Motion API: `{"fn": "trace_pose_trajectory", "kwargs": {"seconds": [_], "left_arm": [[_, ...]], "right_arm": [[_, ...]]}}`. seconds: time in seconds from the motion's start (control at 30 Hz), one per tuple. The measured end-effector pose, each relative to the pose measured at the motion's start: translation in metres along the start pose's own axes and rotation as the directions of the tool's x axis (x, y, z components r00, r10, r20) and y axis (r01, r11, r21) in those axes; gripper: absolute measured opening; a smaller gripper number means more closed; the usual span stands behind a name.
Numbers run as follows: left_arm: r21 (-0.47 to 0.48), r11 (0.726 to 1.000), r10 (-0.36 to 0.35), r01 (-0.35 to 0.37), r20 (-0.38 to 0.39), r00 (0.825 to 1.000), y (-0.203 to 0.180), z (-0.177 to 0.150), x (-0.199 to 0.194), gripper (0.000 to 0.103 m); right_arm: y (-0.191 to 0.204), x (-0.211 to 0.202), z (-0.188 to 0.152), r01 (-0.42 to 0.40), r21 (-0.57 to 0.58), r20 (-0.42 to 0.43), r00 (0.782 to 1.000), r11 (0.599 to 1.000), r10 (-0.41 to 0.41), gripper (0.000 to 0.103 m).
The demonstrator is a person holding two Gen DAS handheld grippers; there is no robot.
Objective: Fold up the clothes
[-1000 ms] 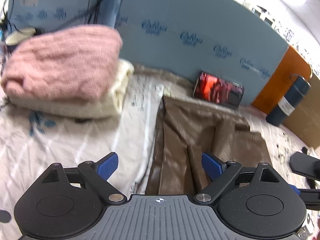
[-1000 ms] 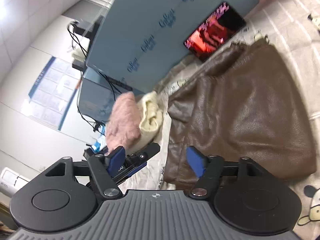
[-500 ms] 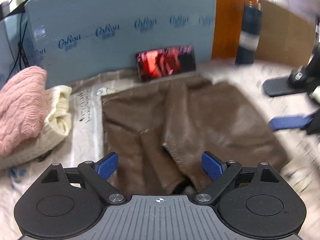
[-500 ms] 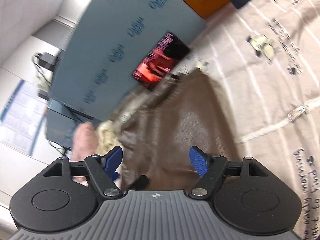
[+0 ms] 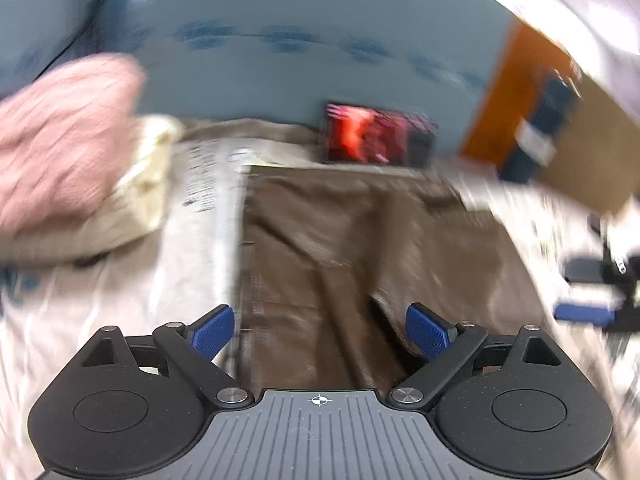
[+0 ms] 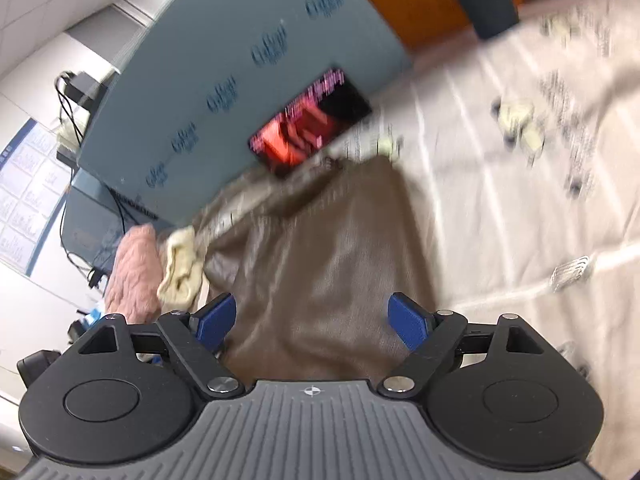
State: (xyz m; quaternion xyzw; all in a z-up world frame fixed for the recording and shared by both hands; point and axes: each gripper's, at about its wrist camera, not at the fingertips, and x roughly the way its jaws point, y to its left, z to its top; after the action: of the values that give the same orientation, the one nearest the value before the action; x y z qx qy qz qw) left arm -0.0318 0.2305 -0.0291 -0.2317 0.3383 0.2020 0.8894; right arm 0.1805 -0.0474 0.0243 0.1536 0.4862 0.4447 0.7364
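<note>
A brown leather-like garment (image 5: 344, 256) lies folded on the printed bedsheet (image 5: 120, 300); it also shows in the right wrist view (image 6: 320, 264). My left gripper (image 5: 320, 330) is open and empty, just above the garment's near edge. My right gripper (image 6: 310, 320) is open and empty over the garment's near right part; it shows blurred at the right edge of the left wrist view (image 5: 592, 292). Both views are motion-blurred.
A pink knit (image 5: 60, 140) on a cream knit (image 5: 140, 184) is stacked at the left. A phone with a lit red screen (image 5: 376, 136) leans on the blue foam board (image 5: 300, 60). A dark bottle (image 5: 540, 128) stands by an orange panel (image 5: 504, 92) at the right.
Both cameras have swung: the left view has turned back to the left and lower toward the garment, the right view has shifted slightly over the garment. Both grippers stay open and empty.
</note>
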Motion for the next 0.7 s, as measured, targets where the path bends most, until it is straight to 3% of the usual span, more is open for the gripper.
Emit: {"fn": "trace_pose_trajectory", "kwargs": {"seconds": [0.17,0.27,0.5,0.7], "left_arm": [[-0.168,0.985,-0.038,0.03,-0.046,0.998,0.037,-0.001,0.001,0.095],[-0.227,0.968,-0.127,0.103,-0.092,0.988,0.046,-0.003,0.006,0.095],[-0.219,0.969,-0.14,0.11,-0.126,0.982,0.042,-0.002,0.02,0.101],[-0.095,0.99,-0.115,0.1,-0.165,0.98,0.027,0.001,0.022,0.103]], "right_arm": [[-0.011,0.004,0.016,0.057,-0.032,0.017,0.998,0.998,-0.056,0.083],[-0.019,0.015,0.022,0.075,-0.05,-0.024,0.997,0.996,-0.076,0.083],[-0.025,0.043,0.028,0.093,-0.097,-0.113,0.988,0.991,-0.104,0.083],[-0.023,0.061,0.027,0.078,-0.122,-0.159,0.983,0.989,-0.097,0.088]]}}
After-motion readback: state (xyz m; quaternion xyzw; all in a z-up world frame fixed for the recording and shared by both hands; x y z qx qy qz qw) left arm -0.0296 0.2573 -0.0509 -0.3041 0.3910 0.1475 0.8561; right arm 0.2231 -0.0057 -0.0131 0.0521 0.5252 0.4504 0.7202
